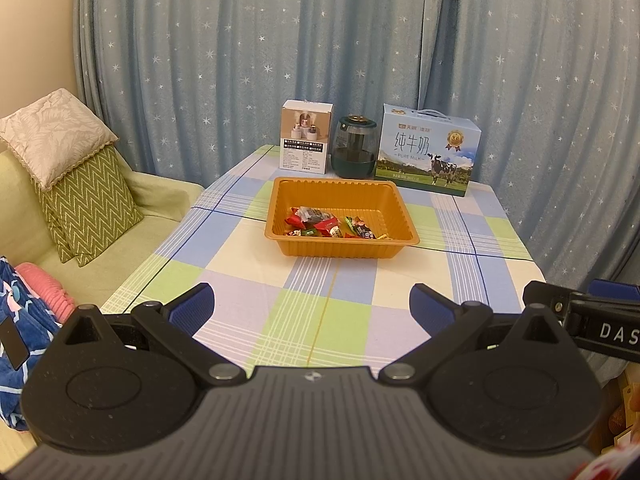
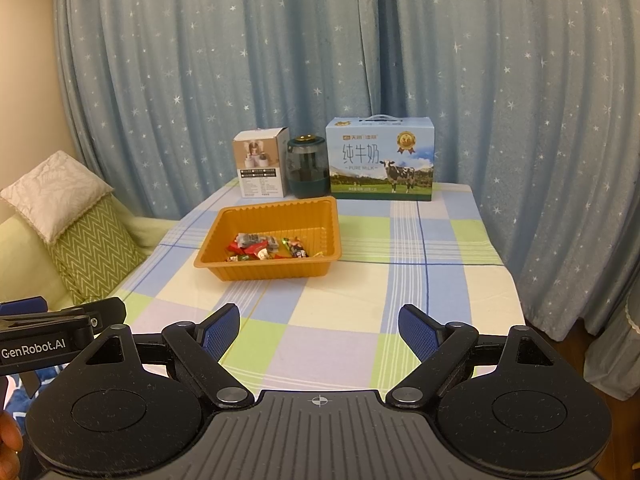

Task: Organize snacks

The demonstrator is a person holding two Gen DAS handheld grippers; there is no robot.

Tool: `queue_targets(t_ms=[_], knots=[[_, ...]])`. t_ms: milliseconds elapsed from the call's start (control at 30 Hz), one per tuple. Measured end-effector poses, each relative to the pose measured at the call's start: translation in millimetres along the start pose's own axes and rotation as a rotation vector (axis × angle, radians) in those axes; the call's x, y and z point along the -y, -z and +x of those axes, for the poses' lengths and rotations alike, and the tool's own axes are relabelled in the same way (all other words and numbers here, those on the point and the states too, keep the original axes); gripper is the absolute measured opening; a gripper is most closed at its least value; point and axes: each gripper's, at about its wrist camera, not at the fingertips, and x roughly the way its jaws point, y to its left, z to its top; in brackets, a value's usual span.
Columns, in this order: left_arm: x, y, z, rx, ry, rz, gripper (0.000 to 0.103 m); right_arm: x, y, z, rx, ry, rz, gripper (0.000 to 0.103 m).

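Since the snacks (image 1: 332, 226) all lie in the tray (image 1: 340, 250) already, both grippers (image 1: 312, 312) (image 2: 319, 330) hang back, jaws apart and empty, likely finished.

I am seeing the wrapped snacks (image 1: 334, 226) only as a small heap in the orange tray (image 1: 340, 250); the tray's near wall is covering the lowest ones, and the wrapper print is too small for me to read. At the right edge of the left wrist view, the right gripper (image 1: 592, 308) is being cut off, showing just 1 blue finger and part of its lettering. At the lower left of the right wrist view, the left gripper (image 2: 60, 312) is likewise running out of frame. The fine print on the white box (image 1: 306, 140) is too small to make out.
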Motion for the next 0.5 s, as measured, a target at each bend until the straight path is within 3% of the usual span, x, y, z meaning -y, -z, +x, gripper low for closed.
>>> queue_targets(t_ms=[500], knots=[[-0.4, 3.0, 0.9, 0.013, -0.013, 0.001, 0.103, -0.9, 0.2, -0.3, -0.001, 0.001, -0.001, 0.086]])
